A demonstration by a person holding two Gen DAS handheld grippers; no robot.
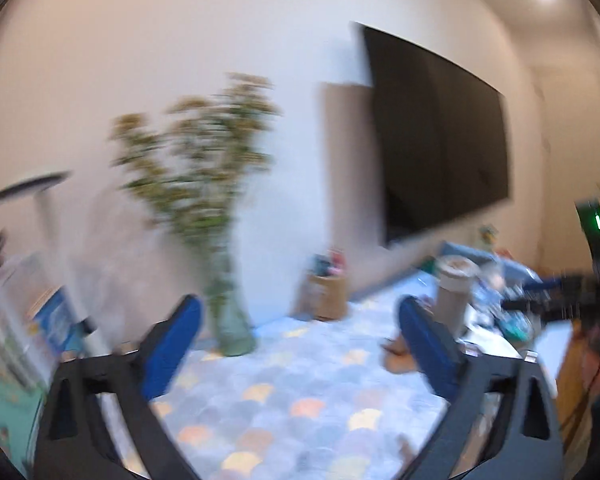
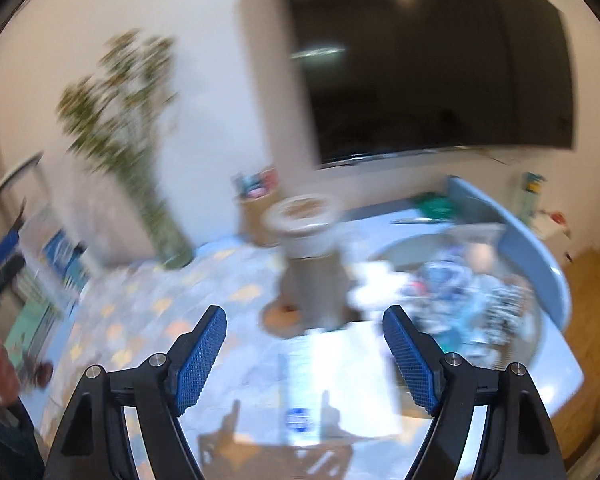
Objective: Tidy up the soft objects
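Both views are smeared by motion. A heap of soft cloth items (image 2: 464,296), white, blue and black-and-white, lies on the right of the table inside a curved grey-blue rim (image 2: 540,252). The same heap (image 1: 504,304) shows at the far right in the left wrist view. My left gripper (image 1: 300,306) stands open above the scale-patterned tablecloth (image 1: 284,396), with nothing between its blue pads. My right gripper (image 2: 305,314) is open too, over a white sheet (image 2: 340,376), left of the heap and apart from it.
A glass vase of flowers (image 1: 228,312), a brown pen holder (image 1: 327,292) and a tall grey lidded canister (image 2: 312,264) stand on the table. A wooden coaster (image 2: 284,316) lies by the canister. A dark screen (image 2: 428,60) hangs on the wall. Wooden floor (image 2: 588,300) lies right of the table.
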